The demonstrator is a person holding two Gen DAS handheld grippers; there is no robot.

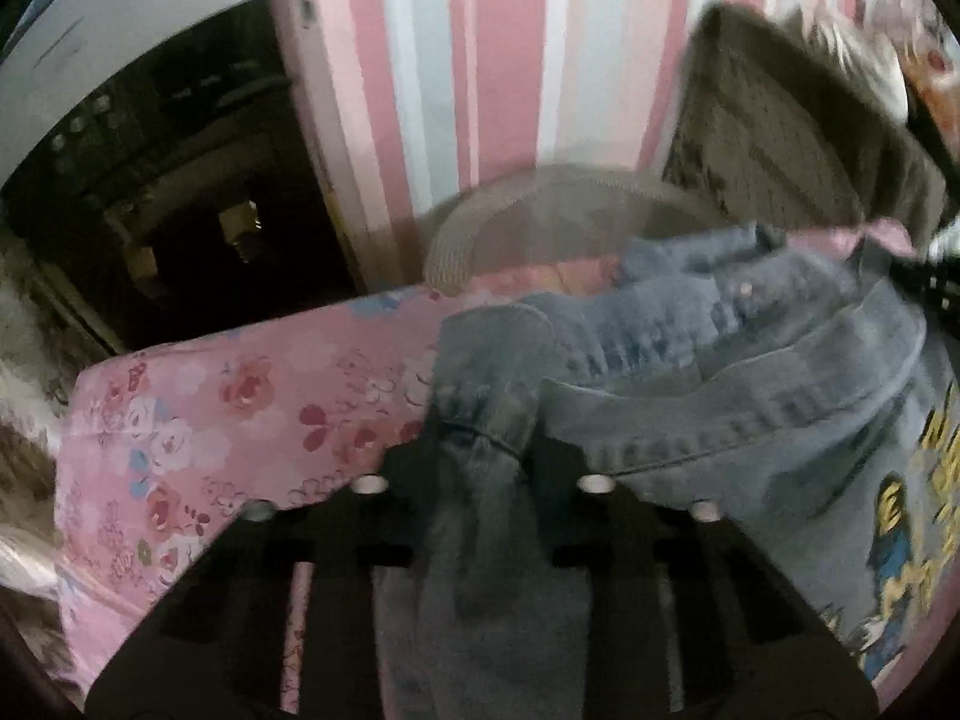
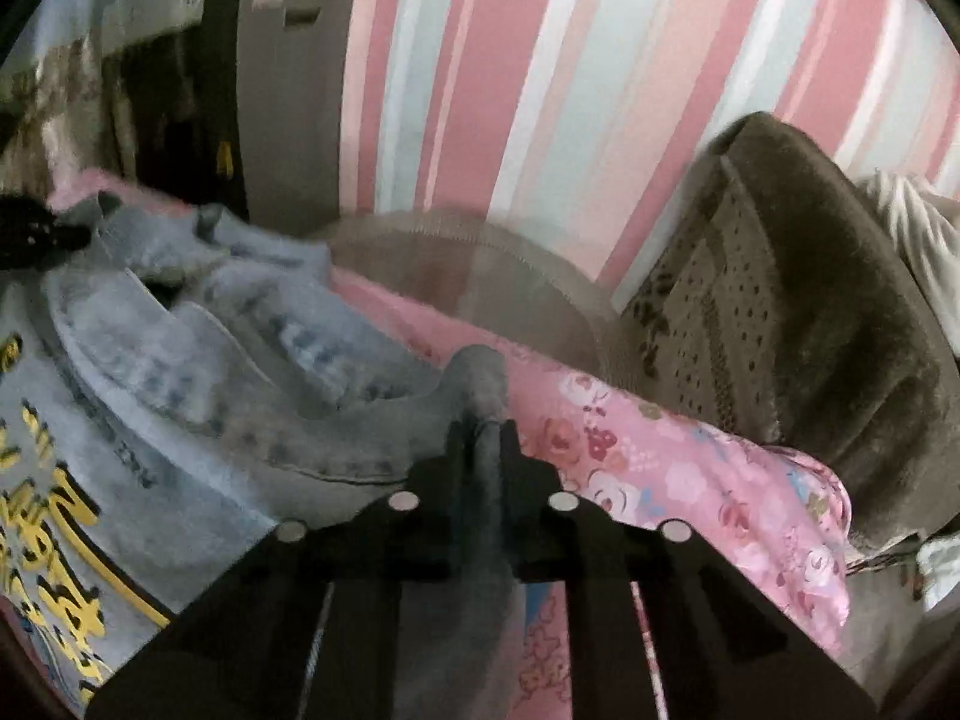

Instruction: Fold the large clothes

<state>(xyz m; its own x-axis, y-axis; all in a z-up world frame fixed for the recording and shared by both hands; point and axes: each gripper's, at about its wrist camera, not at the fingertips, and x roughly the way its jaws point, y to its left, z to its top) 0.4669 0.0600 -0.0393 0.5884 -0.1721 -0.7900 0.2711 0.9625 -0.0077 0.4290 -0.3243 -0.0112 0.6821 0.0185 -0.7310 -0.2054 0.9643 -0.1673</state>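
A light blue denim jacket point(image 1: 750, 372) with a yellow cartoon print lies crumpled on a pink floral bedsheet point(image 1: 210, 420). My left gripper point(image 1: 480, 438) is shut on a fold of the jacket's left edge, and the cloth hangs down between the fingers. In the right wrist view the jacket point(image 2: 180, 360) spreads to the left. My right gripper point(image 2: 483, 438) is shut on a bunched fold of its right edge above the pink sheet point(image 2: 690, 480). The tip of the other gripper point(image 2: 30, 234) shows at the far left.
A pink, white and pale blue striped wall point(image 1: 480, 60) stands behind the bed. A grey-brown knitted garment point(image 1: 540, 216) lies by the wall. A brown plush cushion point(image 2: 810, 312) leans at the right. A dark doorway point(image 1: 168, 210) opens at the left.
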